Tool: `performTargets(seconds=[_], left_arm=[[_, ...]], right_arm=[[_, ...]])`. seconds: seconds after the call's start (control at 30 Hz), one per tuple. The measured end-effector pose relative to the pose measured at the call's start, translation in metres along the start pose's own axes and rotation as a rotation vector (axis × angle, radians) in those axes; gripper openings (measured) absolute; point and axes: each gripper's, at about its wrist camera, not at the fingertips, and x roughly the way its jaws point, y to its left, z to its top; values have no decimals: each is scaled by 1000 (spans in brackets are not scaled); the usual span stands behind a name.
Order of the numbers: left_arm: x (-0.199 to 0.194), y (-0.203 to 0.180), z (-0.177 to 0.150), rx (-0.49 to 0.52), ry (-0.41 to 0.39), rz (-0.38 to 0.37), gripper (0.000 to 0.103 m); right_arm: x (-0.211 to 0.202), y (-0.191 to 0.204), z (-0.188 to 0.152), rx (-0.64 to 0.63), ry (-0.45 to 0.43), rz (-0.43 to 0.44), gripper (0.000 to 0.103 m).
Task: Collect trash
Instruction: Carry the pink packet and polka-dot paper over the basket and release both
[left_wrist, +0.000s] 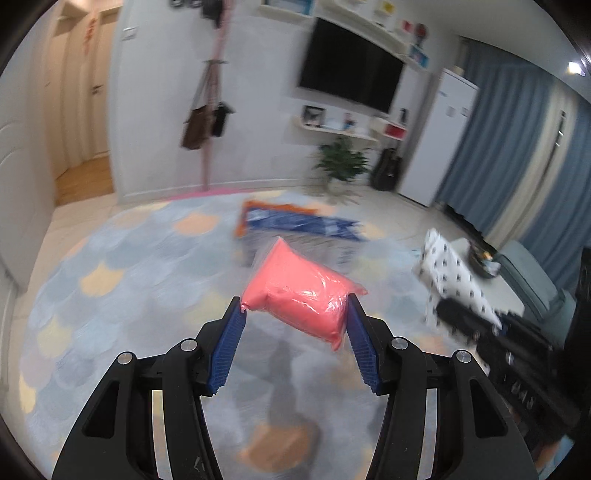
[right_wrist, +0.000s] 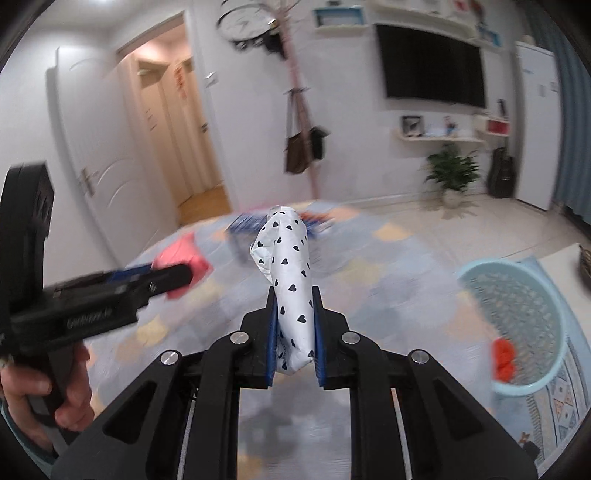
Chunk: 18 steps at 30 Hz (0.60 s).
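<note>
My left gripper (left_wrist: 295, 306) is shut on a pink plastic packet (left_wrist: 301, 295), held up off the carpet between the blue pads. My right gripper (right_wrist: 294, 295) is shut on a white wrapper with black hearts (right_wrist: 290, 269), which sticks up past the fingertips. In the right wrist view the left gripper (right_wrist: 173, 275) shows at the left with the pink packet (right_wrist: 181, 258), held by a person's hand (right_wrist: 44, 398). In the left wrist view the white wrapper (left_wrist: 452, 275) and the dark right gripper body (left_wrist: 491, 339) appear at the right. A light blue mesh basket (right_wrist: 517, 325) sits on the floor at the right with something orange-red (right_wrist: 504, 360) inside.
A blue and orange bag (left_wrist: 295, 221) lies on the patterned carpet (left_wrist: 129, 277) ahead. A pink coat stand (left_wrist: 212, 110) with bags, a wall television (left_wrist: 351, 70), a potted plant (left_wrist: 343, 162), a guitar case (left_wrist: 388, 170) and a white fridge (left_wrist: 439, 136) line the far wall. An open doorway (right_wrist: 177, 129) is at the left.
</note>
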Motion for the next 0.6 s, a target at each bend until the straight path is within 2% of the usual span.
performTargets(seconds=[0.17,0.27,0.37,0.6], left_arm=[[14,-44,17,73,0,-57,53],[28,-73,27,114,3,-90,53],[43,-99,34,150,10,-124,53],[94,-153,44,180,80,-222,53]], right_arm=[[-22,-51,17,62,-62,-89,14],[-26,-80,20,93,-66,-150,14],[-21,-114,22,150,-46,-204,14],[10,-201,13,369,53,-232,14]])
